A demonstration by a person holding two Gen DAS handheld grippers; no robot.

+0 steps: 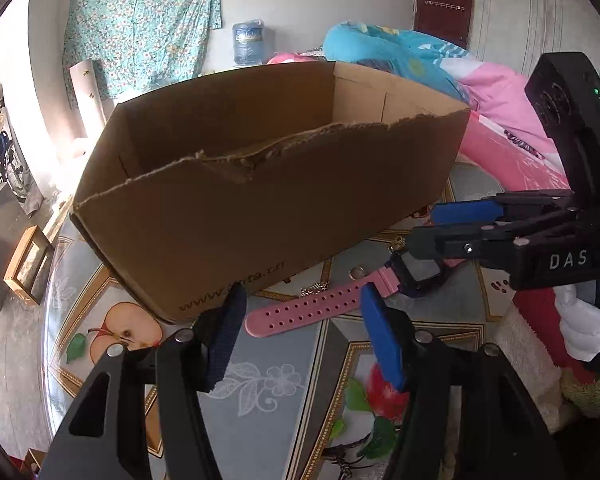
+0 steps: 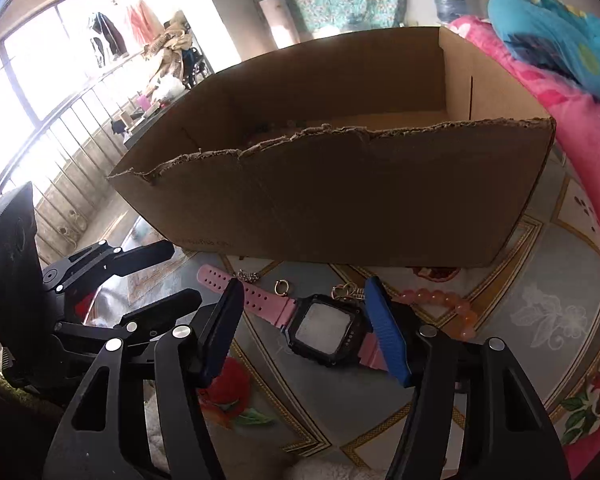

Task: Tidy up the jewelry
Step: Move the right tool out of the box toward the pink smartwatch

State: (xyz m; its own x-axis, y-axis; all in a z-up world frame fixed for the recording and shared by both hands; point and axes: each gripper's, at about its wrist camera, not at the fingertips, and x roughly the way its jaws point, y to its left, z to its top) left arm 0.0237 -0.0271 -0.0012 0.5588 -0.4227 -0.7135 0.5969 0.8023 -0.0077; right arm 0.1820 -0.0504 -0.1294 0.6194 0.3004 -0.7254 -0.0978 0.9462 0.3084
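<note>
A pink-strapped watch [image 1: 300,312] with a black square face [image 2: 324,330] lies flat on the patterned table, just in front of a brown cardboard box [image 1: 260,184]. My left gripper [image 1: 304,328] is open, its blue pads either side of the strap's holed end without pressing it. My right gripper [image 2: 304,300] is open too and hangs over the face end; from the left wrist it shows as the right gripper [image 1: 422,229] coming in from the right. A peach bead bracelet [image 2: 448,304], a small ring [image 2: 281,288], a gold heart clasp [image 2: 344,290] and a bit of chain [image 2: 248,276] lie beside the watch.
The box has a torn front rim and some beads dimly visible inside [image 2: 276,126]. Pink and blue bedding [image 1: 500,92] is piled behind and to the right. A white-gloved hand [image 1: 580,328] holds the right gripper. The table edge [image 1: 56,280] curves at the left.
</note>
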